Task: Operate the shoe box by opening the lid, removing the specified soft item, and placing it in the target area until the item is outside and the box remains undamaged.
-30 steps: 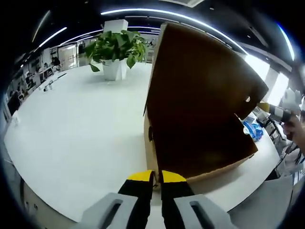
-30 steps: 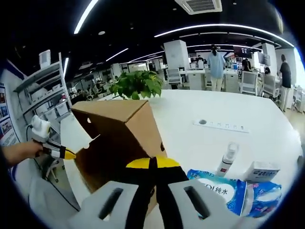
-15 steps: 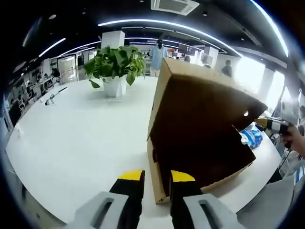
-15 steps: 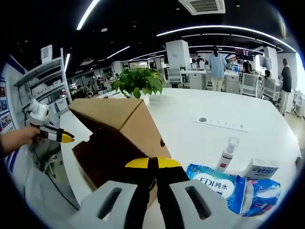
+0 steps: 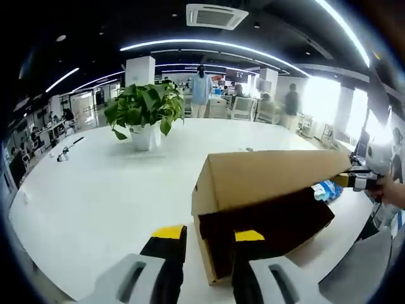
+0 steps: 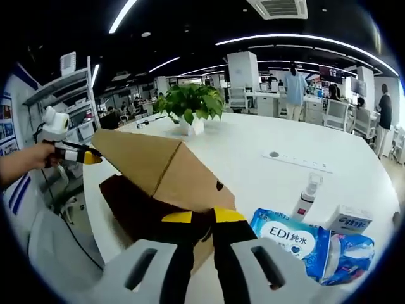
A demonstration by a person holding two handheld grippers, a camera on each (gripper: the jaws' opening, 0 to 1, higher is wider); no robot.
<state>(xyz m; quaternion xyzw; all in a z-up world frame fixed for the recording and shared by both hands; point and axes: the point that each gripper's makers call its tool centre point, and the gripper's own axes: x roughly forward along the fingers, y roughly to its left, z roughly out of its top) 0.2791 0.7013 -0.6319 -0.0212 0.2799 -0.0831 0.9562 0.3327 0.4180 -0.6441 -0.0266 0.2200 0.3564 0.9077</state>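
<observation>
The shoe box (image 5: 266, 209) lay on the white table (image 5: 95, 190), cardboard, brown, its lid (image 5: 272, 174) hinged partway up with the dark interior showing under it. It sat just ahead of the left gripper (image 5: 209, 237), whose jaws stood a little apart with nothing between them; one tip was close by the box's near corner. In the right gripper view the right gripper (image 6: 202, 218) was low against the box (image 6: 158, 190), jaws nearly closed; whether they pinched cardboard, cannot tell. The soft item was not made out inside, too dark.

Handling, by judgement: thin cardboard, light, stiff along folds but easy to crease or tear at the hinge, so lift by the lid's front edge, gently, while steadying the base wall. The box would likely slide on the smooth table.

Writing: a blue wipes pack (image 6: 297, 244) beside the box read "EDI" with Chinese characters. A small bottle (image 6: 305, 193) and a small white carton (image 6: 348, 221) stood near it, labels unreadable. A potted plant (image 5: 142, 114) stood well apart.
</observation>
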